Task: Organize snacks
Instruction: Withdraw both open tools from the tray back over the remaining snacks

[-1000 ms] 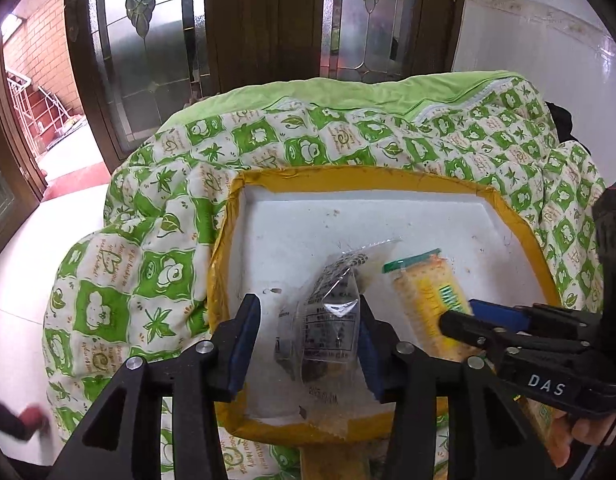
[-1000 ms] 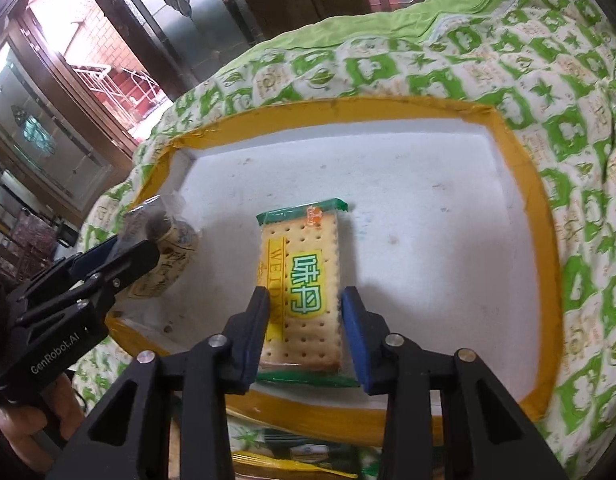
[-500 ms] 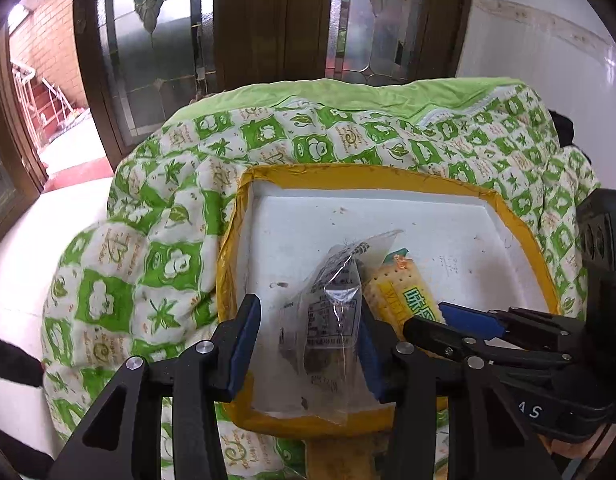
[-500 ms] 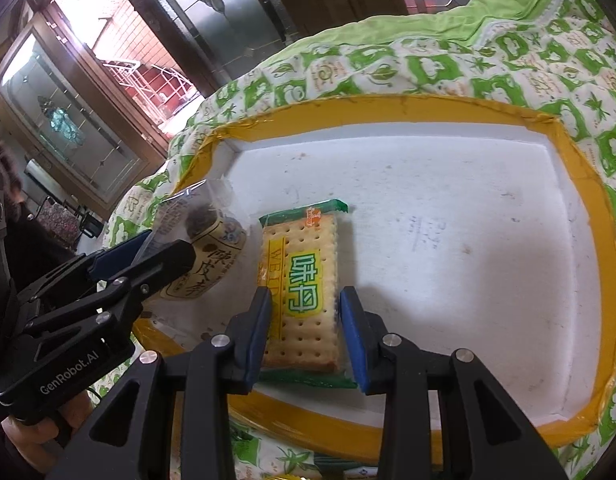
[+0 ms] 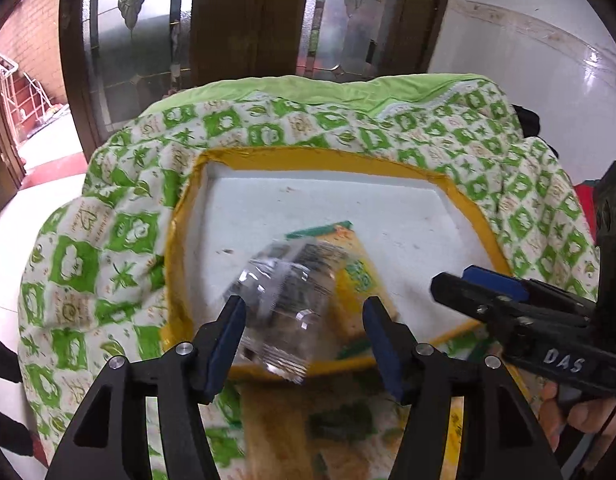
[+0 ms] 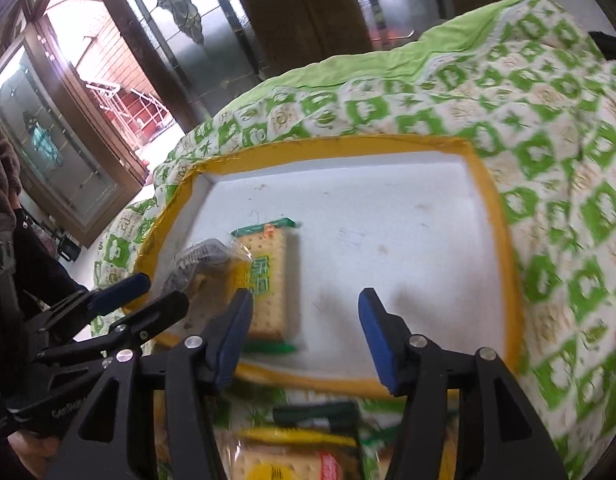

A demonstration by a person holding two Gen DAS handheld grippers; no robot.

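A white foam tray with a yellow taped rim (image 5: 308, 152) (image 6: 503, 240) rests on a green-patterned quilt. A yellow cracker pack (image 6: 268, 276) (image 5: 359, 276) lies flat near the tray's front left. A clear packet of dark snacks (image 5: 284, 296) (image 6: 204, 260) shows blurred against the cracker pack's left side. The jaws of my left gripper (image 5: 304, 312) (image 6: 160, 292) are opening; the packet sits loose between them and just ahead of the tips. My right gripper (image 6: 306, 308) (image 5: 451, 278) is opening too, with nothing between its pads and the cracker pack beside its left finger.
The quilt (image 5: 120, 240) surrounds the tray on all sides. More snack packs (image 6: 288, 460) lie below the tray's front edge. Dark wood and glass doors (image 5: 248, 20) stand behind, with white tiled floor (image 5: 527, 60) to the right. A hand (image 5: 579, 416) holds the right gripper.
Both grippers have opened. The clear packet has left the left jaws and dropped against the cracker pack. The right gripper has let go of the cracker pack and shifted right.
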